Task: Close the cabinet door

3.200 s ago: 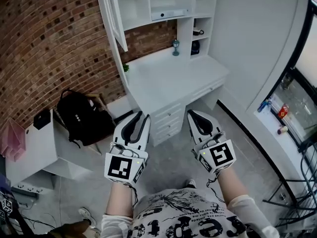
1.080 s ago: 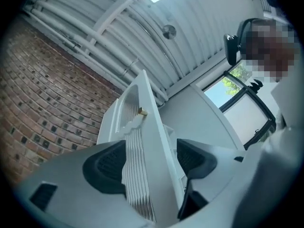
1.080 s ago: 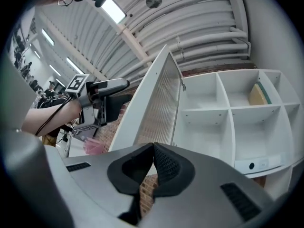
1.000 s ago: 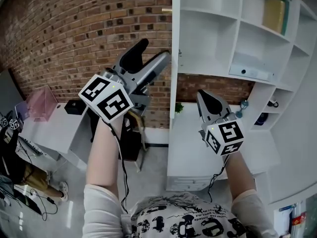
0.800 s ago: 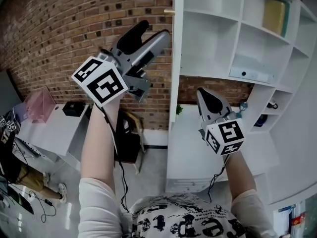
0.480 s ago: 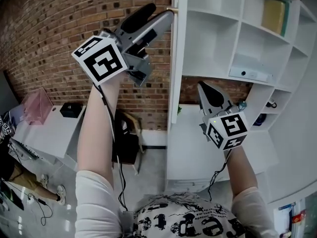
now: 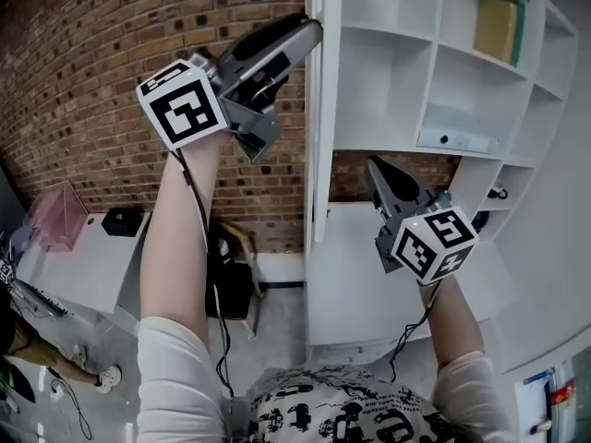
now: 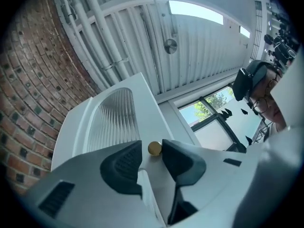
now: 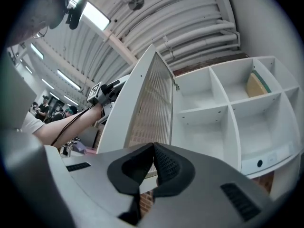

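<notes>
The cabinet door has a smooth, satin white painted frame around a ribbed, translucent glass panel. Its little knob is polished, brass-coloured metal. At nine o'clock in my head view the brick wall is rough and matt. My right hand-held gripper has smooth grey plastic shells and matt black, finely grained pads.

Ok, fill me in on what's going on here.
A person holds a tool in each hand. The left tool is raised to the open cabinet door. Its jaws have just been closing around the small brass knob, not yet gripping it. The right tool, shut and empty, hangs lower before the shelves.
</notes>
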The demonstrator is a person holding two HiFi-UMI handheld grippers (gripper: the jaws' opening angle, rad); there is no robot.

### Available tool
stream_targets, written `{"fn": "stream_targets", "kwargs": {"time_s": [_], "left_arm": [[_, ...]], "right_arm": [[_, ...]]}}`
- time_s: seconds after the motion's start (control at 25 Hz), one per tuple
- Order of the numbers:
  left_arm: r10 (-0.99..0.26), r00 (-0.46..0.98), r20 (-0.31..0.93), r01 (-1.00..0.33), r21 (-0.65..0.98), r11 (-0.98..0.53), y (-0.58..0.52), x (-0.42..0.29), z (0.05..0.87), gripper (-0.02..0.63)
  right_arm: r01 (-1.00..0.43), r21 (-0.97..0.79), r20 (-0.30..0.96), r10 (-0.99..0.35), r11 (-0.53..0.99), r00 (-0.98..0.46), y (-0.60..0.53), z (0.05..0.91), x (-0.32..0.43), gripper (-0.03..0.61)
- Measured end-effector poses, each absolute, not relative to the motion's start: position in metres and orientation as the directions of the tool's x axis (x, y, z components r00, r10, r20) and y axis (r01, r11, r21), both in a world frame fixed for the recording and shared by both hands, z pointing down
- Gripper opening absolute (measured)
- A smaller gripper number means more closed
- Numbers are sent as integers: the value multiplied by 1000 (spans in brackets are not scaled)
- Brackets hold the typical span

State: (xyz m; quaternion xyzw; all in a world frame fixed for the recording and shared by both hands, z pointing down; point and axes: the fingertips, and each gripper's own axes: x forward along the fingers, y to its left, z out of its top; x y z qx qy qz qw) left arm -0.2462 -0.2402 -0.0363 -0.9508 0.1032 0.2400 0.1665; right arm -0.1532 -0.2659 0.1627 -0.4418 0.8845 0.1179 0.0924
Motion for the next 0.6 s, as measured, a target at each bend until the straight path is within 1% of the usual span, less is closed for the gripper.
{"fn": "stream_targets", "kwargs": {"time_s": [0.04, 0.16, 0.24, 0.36, 0.6], "left_arm": [[-106, 867, -487, -269, -277, -923, -240, -245, -36, 135], [-72, 871, -485, -248, -309, -918, -237, -237, -37, 126], [-58, 871, -487, -234, -310, -921, -235, -235, -38, 98], [-71, 871, -486, -248, -310, -918, -232, -234, -41, 94], [-93, 866, -492, -271, -305, -913, -238, -214, -41, 94]], "right_arm": [[-809, 139, -269, -764, 571, -586, -267, 162, -152, 15], [-831, 187, -273, -784, 524, -557, -268, 161, -147, 14], [-845, 219, -281, -797, 489, -534, -268, 160, -146, 15], [-860, 236, -289, -812, 453, -507, -266, 163, -147, 14], [-870, 225, -290, -823, 439, -489, -271, 173, -125, 15]]}}
